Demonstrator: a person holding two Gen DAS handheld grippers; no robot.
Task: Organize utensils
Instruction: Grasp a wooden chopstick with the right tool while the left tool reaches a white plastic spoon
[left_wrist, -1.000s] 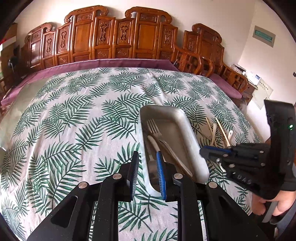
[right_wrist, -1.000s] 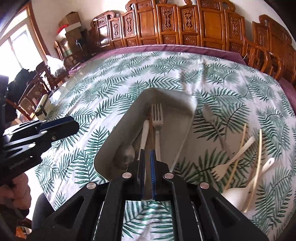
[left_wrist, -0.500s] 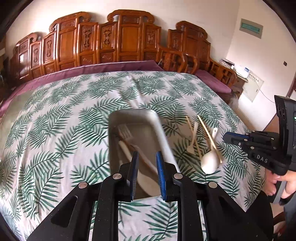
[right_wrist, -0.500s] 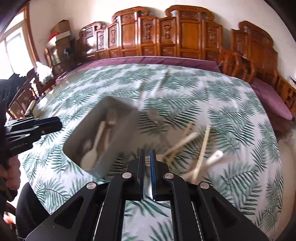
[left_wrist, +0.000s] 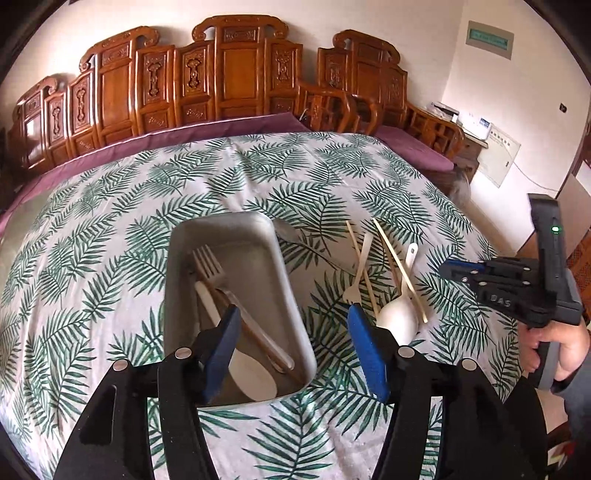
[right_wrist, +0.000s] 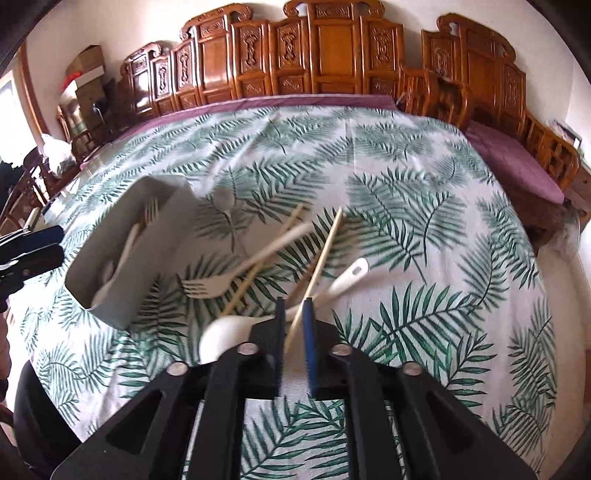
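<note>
left gripper (left_wrist: 291, 343): my fingers are spread wide over the tray's near end, holding nothing
right gripper (right_wrist: 294, 334): narrow gap, a chopstick (right_wrist: 320, 264) runs between my fingers, can't tell if it's pinched
tray (left_wrist: 291, 280): metal fork (left_wrist: 210, 264) and white spoon (left_wrist: 251, 373) inside
loose stuff: white fork (right_wrist: 218, 282), ladle spoon (right_wrist: 225, 334) on the leafy cloth right of the tray

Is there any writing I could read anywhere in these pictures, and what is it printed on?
"DAS": on the black body of the right gripper, seen from the left wrist camera.
Green plaque high on the wall: lettering too small to read.
White wall panel by the bench: print too blurred to read.
Nothing else legible.
</note>
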